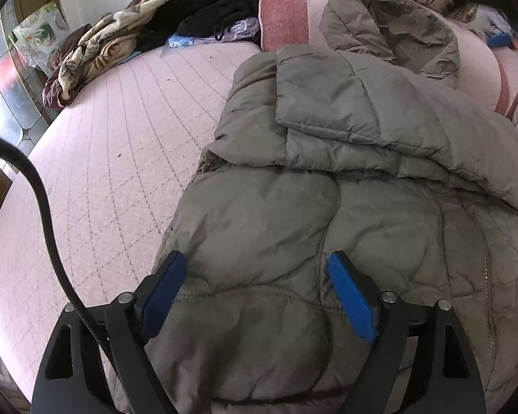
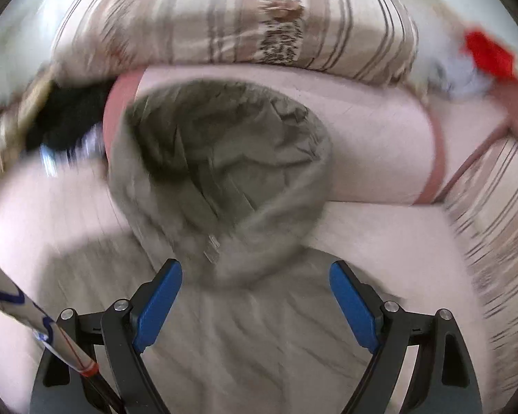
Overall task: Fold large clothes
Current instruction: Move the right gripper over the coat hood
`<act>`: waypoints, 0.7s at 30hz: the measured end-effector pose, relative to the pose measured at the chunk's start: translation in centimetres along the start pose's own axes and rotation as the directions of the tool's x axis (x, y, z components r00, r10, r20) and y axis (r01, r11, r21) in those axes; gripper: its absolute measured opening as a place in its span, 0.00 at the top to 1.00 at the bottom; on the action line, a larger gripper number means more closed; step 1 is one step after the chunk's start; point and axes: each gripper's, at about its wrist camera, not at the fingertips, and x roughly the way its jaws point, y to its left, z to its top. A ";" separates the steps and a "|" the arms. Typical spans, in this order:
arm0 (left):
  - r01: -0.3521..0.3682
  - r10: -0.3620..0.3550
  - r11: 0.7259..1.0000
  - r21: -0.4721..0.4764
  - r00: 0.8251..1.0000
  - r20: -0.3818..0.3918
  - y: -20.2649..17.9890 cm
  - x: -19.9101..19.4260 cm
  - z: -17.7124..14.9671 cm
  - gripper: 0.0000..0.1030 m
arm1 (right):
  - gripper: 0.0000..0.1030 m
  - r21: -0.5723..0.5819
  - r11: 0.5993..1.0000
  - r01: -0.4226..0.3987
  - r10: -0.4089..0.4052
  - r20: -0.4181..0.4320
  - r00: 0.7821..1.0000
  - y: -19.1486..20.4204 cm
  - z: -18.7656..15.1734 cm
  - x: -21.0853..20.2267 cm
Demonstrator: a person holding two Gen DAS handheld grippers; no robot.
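Observation:
A large grey-green quilted puffer jacket [image 1: 345, 172] lies on the pink quilted bed [image 1: 114, 158], a sleeve folded across its body and its hood [image 1: 390, 24] at the far end. My left gripper [image 1: 255, 265] is open just above the jacket's hem, blue pads [image 1: 348, 296] spread wide with nothing between them. My right gripper [image 2: 255, 272] is open above the jacket's upper part, just below the hood [image 2: 221, 179]. The right wrist view is blurred by motion.
A pile of patterned and black clothes [image 1: 148, 24] and a plastic bag lie at the bed's far left. Striped pillows [image 2: 241, 13] and a pink bolster [image 1: 283, 13] sit behind the hood. A black cable [image 1: 48, 214] hangs at left.

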 end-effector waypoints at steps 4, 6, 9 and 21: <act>-0.007 0.007 1.000 -0.001 1.000 -0.003 0.1 0.3 0.0 0.13 | 0.12 0.205 0.968 -0.145 0.149 -0.004 0.989 -1.1 4.5 2.6; -0.014 0.014 1.000 -0.004 1.000 -0.005 0.1 0.5 0.0 0.10 | 0.12 0.251 0.951 -0.178 0.185 -0.007 0.983 -0.8 6.2 3.8; -0.021 0.021 1.000 -0.007 1.000 -0.008 0.1 0.7 0.1 0.08 | 0.12 0.289 0.935 -0.206 0.213 0.006 0.977 0.3 8.5 5.4; -0.015 0.014 1.000 -0.016 1.000 -0.010 0.2 1.1 0.0 0.05 | 0.10 0.294 0.923 -0.249 0.263 -0.008 0.965 7.1 14.5 11.2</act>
